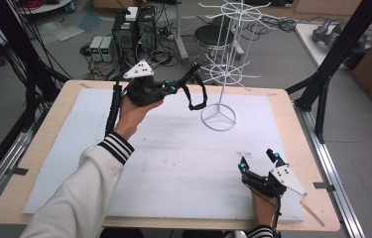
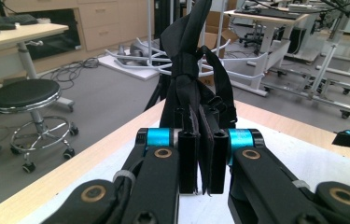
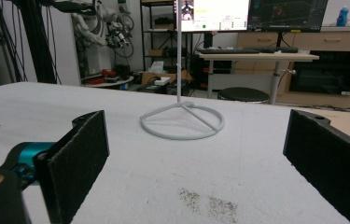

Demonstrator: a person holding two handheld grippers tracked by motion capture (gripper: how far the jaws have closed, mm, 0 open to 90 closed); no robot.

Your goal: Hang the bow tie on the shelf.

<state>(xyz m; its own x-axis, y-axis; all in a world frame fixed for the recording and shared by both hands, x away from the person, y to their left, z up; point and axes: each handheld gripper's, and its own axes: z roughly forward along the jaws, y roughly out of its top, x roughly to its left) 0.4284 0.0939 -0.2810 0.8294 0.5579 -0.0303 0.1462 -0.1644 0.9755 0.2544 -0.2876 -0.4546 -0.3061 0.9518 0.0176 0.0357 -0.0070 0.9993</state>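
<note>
Left gripper (image 1: pixel 173 88) pinching black strap (image 1: pixel 197 94) beside white wire rack (image 1: pixel 221 64).
Strap is clamped between the closed jaws, raised above the white mat (image 1: pixel 173 163), its upper end at the rack's arms. Right gripper (image 1: pixel 259 160) rests low near the mat's right front corner, jaws spread wide and holding nothing.

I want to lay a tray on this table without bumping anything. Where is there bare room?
The white mat is bare across its middle, between the left gripper, shut on a black strap, and the open right gripper. The near-left part lies under the person's sleeve. It is crowded at the far right, around the wire rack's ring base.
</note>
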